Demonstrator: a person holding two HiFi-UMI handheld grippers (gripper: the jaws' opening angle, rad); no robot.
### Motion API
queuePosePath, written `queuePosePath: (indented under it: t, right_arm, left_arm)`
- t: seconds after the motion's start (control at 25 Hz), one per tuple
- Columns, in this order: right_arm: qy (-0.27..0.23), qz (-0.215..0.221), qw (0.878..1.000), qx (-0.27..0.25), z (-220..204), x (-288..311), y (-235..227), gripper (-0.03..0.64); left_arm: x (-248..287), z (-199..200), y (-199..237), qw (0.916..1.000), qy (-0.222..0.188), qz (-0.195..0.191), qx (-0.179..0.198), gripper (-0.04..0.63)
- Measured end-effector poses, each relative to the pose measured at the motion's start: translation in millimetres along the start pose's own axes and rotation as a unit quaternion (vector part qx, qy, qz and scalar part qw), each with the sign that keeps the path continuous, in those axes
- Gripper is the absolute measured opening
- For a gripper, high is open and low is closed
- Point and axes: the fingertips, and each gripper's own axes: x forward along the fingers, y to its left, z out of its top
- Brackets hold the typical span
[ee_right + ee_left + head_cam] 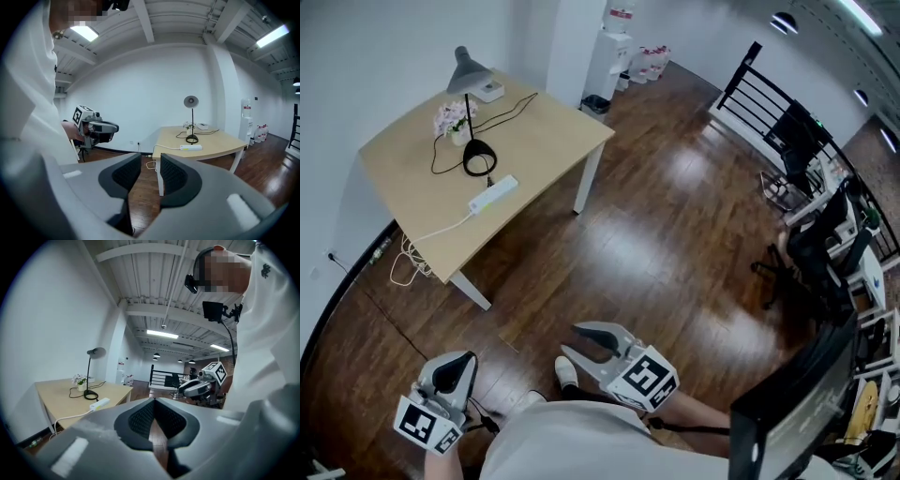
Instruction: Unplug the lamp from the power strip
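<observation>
A grey desk lamp [469, 67] stands on a light wooden table [546, 131] at the far left, its black cord looping over the tabletop. A white power strip [492, 195] lies in front of the lamp's round base. Both show small and far off in the left gripper view, lamp [89, 375] and strip [100, 403], and in the right gripper view, lamp [191, 117] and strip [191, 147]. My left gripper [457, 367] is shut and empty, close to my body. My right gripper [598, 339] is open and empty, also far from the table.
A small flower pot [455, 122] and a white box [490, 91] share the table. White cable [408, 262] hangs to the floor under it. A water dispenser [614, 47], a black railing [769, 94], office chairs [811, 244] and a monitor [797, 412] stand to the right.
</observation>
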Motion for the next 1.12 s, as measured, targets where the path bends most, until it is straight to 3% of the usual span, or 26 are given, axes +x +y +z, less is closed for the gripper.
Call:
queuePosePath:
  t: [0.4,1.12]
  right_arm:
    - [-0.011,0.012,1.000,-0.014,6.4,-7.9,42.0,0.133]
    - [-0.013,0.016,0.999,-0.031,9.5,-21.9,49.4,0.124]
  left_arm:
    - [-23.6,-19.9,-35.5,0.9997,0.001,-0.023,-0.012,0.005]
    - [-25.1,-25.5,-48.6,0.9998,0.003,-0.014,-0.014,0.005]
